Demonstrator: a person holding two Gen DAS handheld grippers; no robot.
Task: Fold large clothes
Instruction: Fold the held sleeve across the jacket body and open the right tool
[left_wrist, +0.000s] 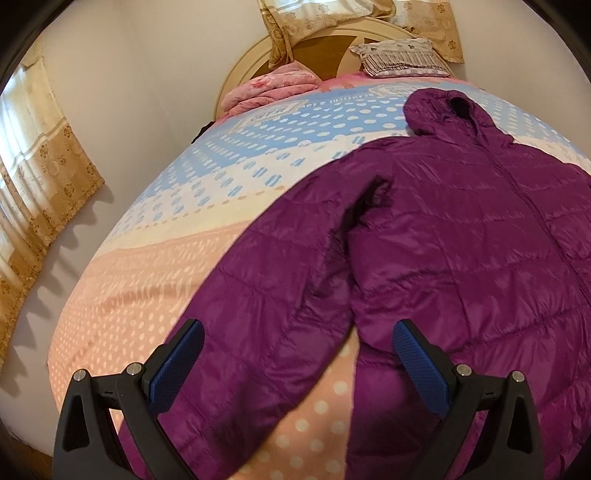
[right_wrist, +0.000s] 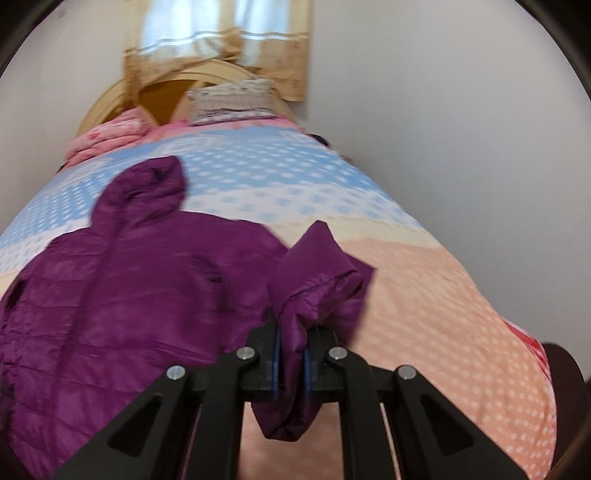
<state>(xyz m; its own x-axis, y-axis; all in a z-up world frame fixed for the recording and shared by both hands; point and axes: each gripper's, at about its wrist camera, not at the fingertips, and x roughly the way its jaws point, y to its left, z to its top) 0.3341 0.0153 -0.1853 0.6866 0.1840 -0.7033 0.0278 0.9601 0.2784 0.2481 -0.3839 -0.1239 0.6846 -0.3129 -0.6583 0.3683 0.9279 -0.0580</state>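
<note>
Your right hand-held gripper (right_wrist: 291, 354) is pinching the cuff end of one sleeve (right_wrist: 317, 273) of the purple jacket (left_wrist: 461, 236), lifted off the bed (left_wrist: 147, 280). Your left hand-held gripper (left_wrist: 299, 363) is spread wide, holding nothing, poised over the other sleeve (left_wrist: 258, 317). Risk: the quilted shell looks slick, so the pinched cuff may slip out if you pull hard across the body, and a tug could drag the whole jacket askew. It lies flat, front up; its long axis runs near to far, hood (left_wrist: 447, 107) pointing toward the far headboard (left_wrist: 243, 70).
</note>
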